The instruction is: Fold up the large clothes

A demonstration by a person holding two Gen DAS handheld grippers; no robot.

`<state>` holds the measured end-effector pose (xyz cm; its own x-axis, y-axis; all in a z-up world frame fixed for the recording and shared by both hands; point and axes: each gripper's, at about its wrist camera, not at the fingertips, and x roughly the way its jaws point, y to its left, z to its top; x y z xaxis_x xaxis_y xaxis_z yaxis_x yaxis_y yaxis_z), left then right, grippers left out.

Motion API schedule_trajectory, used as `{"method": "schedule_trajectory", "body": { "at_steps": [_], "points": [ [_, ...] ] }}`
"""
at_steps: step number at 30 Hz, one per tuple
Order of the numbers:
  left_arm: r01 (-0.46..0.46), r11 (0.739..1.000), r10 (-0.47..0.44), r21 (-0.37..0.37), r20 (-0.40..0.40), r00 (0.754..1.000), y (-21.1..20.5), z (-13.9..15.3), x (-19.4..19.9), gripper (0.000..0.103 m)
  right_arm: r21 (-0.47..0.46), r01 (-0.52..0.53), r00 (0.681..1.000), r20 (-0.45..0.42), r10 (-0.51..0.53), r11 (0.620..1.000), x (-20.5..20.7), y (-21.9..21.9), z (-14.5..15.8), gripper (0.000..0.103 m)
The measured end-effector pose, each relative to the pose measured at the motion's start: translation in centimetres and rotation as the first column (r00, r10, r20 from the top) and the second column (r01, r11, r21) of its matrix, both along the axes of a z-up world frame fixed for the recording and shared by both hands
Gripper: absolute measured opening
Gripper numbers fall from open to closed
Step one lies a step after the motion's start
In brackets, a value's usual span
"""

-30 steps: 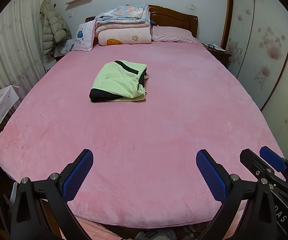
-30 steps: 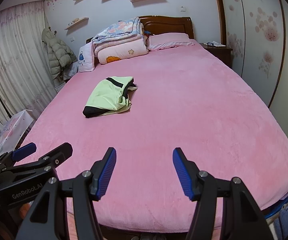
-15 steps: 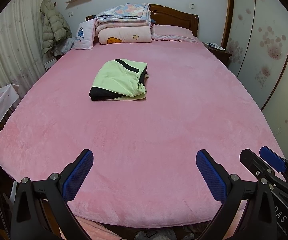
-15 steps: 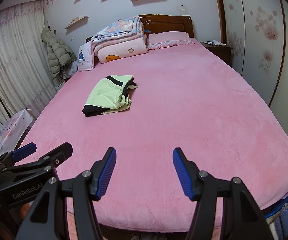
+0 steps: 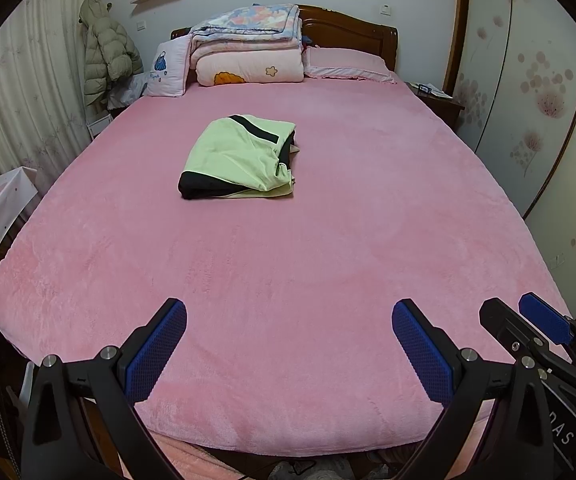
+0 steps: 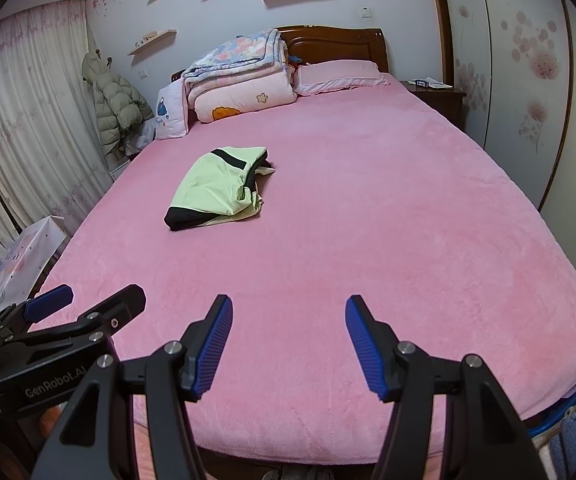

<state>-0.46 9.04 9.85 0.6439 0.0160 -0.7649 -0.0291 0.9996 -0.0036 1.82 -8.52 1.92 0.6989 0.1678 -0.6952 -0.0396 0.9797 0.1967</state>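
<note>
Nothing moved — folded garment (image 5: 240, 158), plush bedspread (image 5: 288, 280)

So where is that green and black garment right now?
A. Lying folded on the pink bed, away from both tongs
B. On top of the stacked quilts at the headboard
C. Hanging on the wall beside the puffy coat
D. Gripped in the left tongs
A: the folded green and black garment lies on the pink bed cover, while the left tongs and right tongs stand open near the foot of the bed with nothing in them.
</note>
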Motion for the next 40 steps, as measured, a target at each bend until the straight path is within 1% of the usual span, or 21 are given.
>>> {"method": "schedule_trajectory", "body": {
  "at_steps": [17,27,40],
  "points": [
    [0.007,1.0,-0.007,-0.001,-0.008,1.0,0.7,-0.2,0.2,0.101,0.002,-0.001,1.0,-0.004,0.001,1.0,0.1,-0.1,0.2,0.059],
    [0.007,1.0,-0.007,0.0,-0.013,1.0,0.9,-0.3,0.4,0.101,0.004,-0.001,1.0,-0.012,0.001,1.0,-1.1,0.7,-1.0,0.059],
    [0.014,1.0,-0.014,0.003,-0.033,0.999,2.0,-0.8,0.7,0.101,0.01,0.0,1.0,-0.027,0.0,1.0,-1.5,0.9,-1.3,0.059]
  ]
}}
